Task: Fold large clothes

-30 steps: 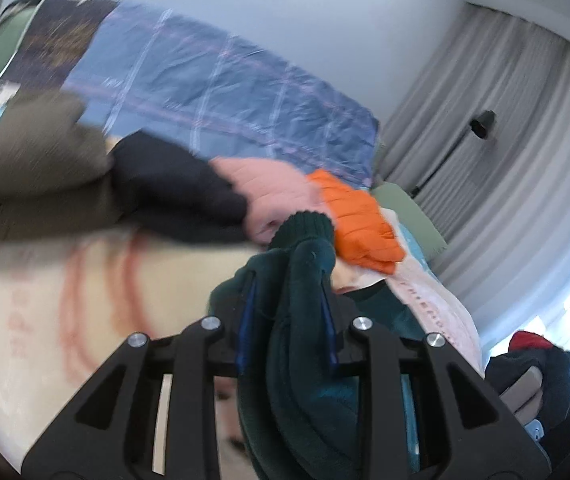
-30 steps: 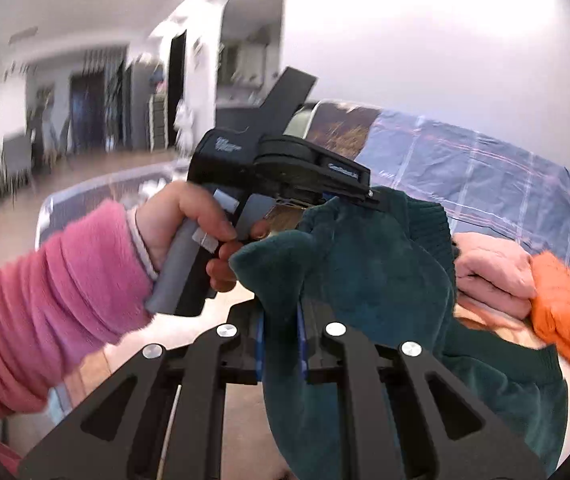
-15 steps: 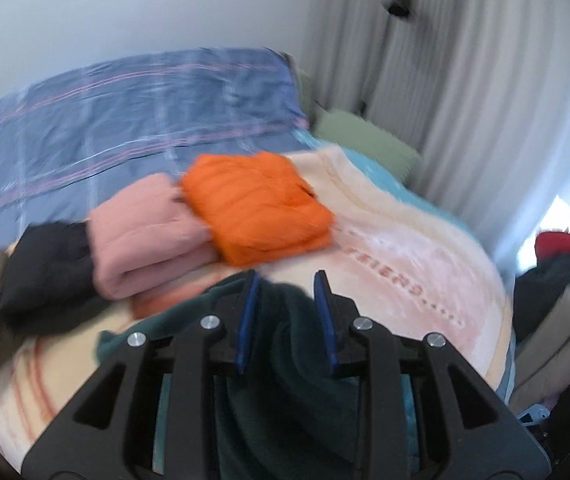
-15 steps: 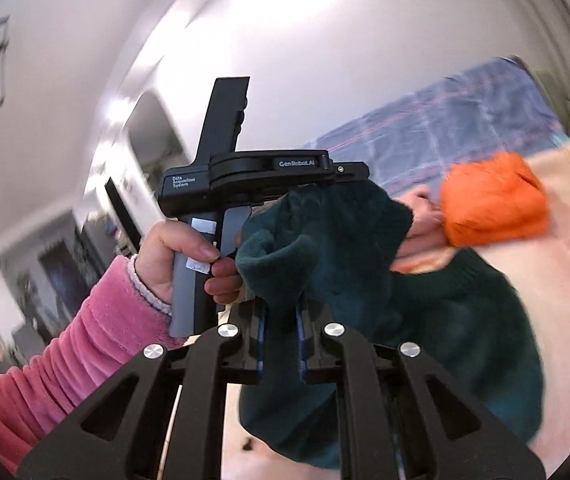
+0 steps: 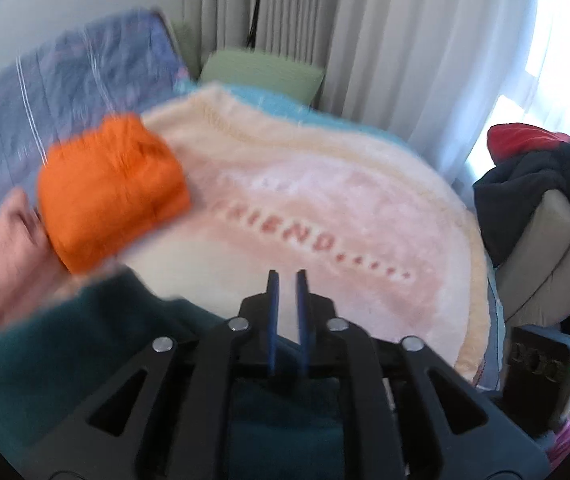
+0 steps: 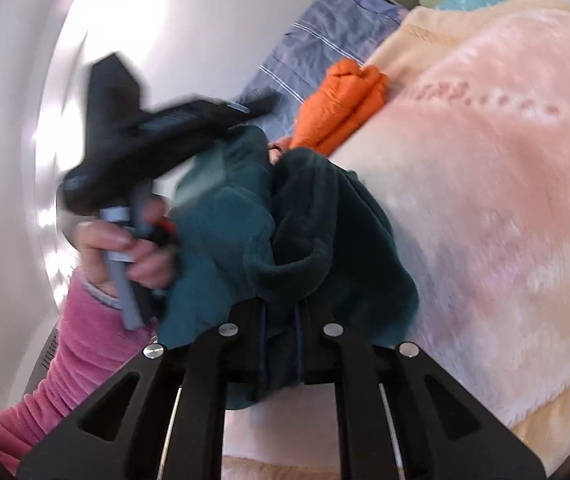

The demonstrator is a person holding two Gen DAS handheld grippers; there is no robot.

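A dark green fleece garment (image 6: 317, 240) hangs bunched over the pale pink blanket (image 6: 505, 200) on the bed. My right gripper (image 6: 281, 312) is shut on a fold of it. My left gripper (image 5: 286, 280) is nearly closed with bare blanket showing between the tips; green fleece (image 5: 65, 360) lies under and left of its frame, and I cannot tell whether it is pinched lower down. The left gripper's body (image 6: 157, 128) shows in the right wrist view, held by a hand in a pink sleeve, pressed against the fleece.
A folded orange garment (image 5: 109, 192) and a folded pink one (image 5: 5, 256) lie at the blanket's far left. A blue plaid quilt (image 5: 65, 76) and green pillow (image 5: 261, 72) lie behind. A chair piled with dark clothes (image 5: 541, 184) stands right, curtains beyond.
Both grippers swung right across the bed with the green fleece. The left gripper's jaws narrowed and the fleece no longer shows between its tips. The right grip held.
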